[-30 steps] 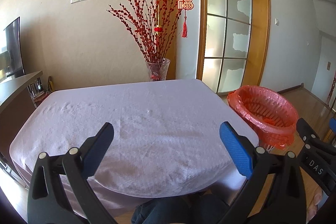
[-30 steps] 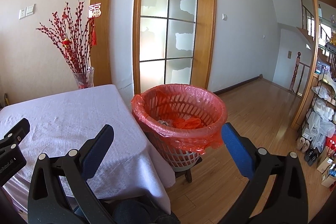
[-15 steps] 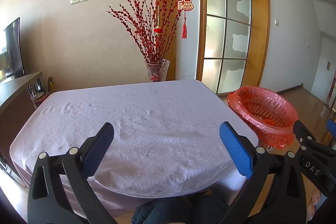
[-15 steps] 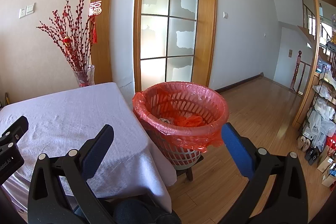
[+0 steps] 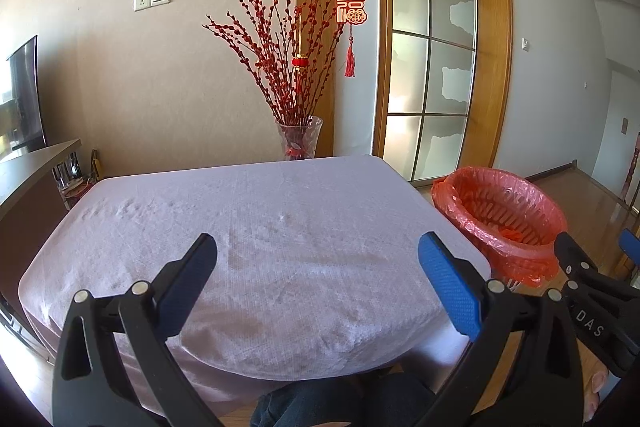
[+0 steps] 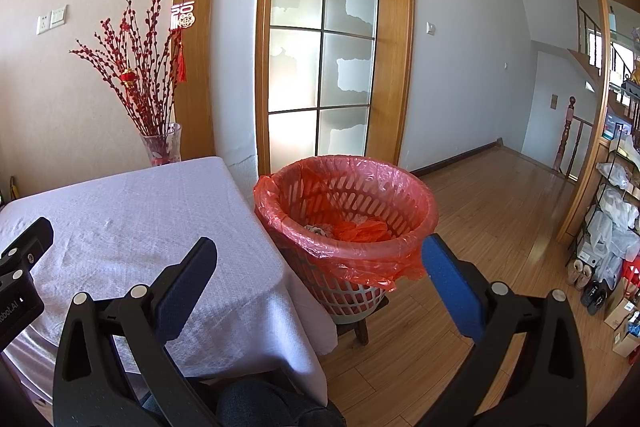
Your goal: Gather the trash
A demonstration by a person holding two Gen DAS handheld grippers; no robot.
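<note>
While both grippers hang over the near edge of the bench (image 5: 288, 227), little has changed from a second ago: the left view has tipped slightly upward, so the bench and the bin (image 5: 500, 211) sit a touch lower in it, and the right view has eased back a little from the bin (image 6: 348, 223). The left gripper (image 5: 316, 279) is spread wide with nothing between its blue pads, as before. The right gripper (image 6: 318, 279) is likewise spread wide and empty, pointing at the bin; its tip also shows at the right edge of the left view.

The bin is a white slatted basket lined with a red bag (image 6: 360, 267), standing on a low wooden stool (image 6: 360, 327) just beside the bench's right side. Inside the bin lie a crumpled orange scrap (image 6: 360, 229) and a greyish wad (image 6: 318, 228) next to it.

A pale lilac cloth (image 6: 140, 219) covers the bench and drapes over its edges; its top is lightly wrinkled. Behind the bench's far edge stands a glass vase (image 5: 299, 137) of red-budded branches (image 5: 288, 59) with a small red lantern and a tasselled charm. Behind the bin is a wood-framed door (image 6: 324, 39) of frosted panes. Wooden floor (image 6: 480, 211) runs out to the right of the bin toward a rack of goods and shoes (image 6: 616, 219). Dark denim knees (image 5: 340, 403) show below the bench's near edge.
</note>
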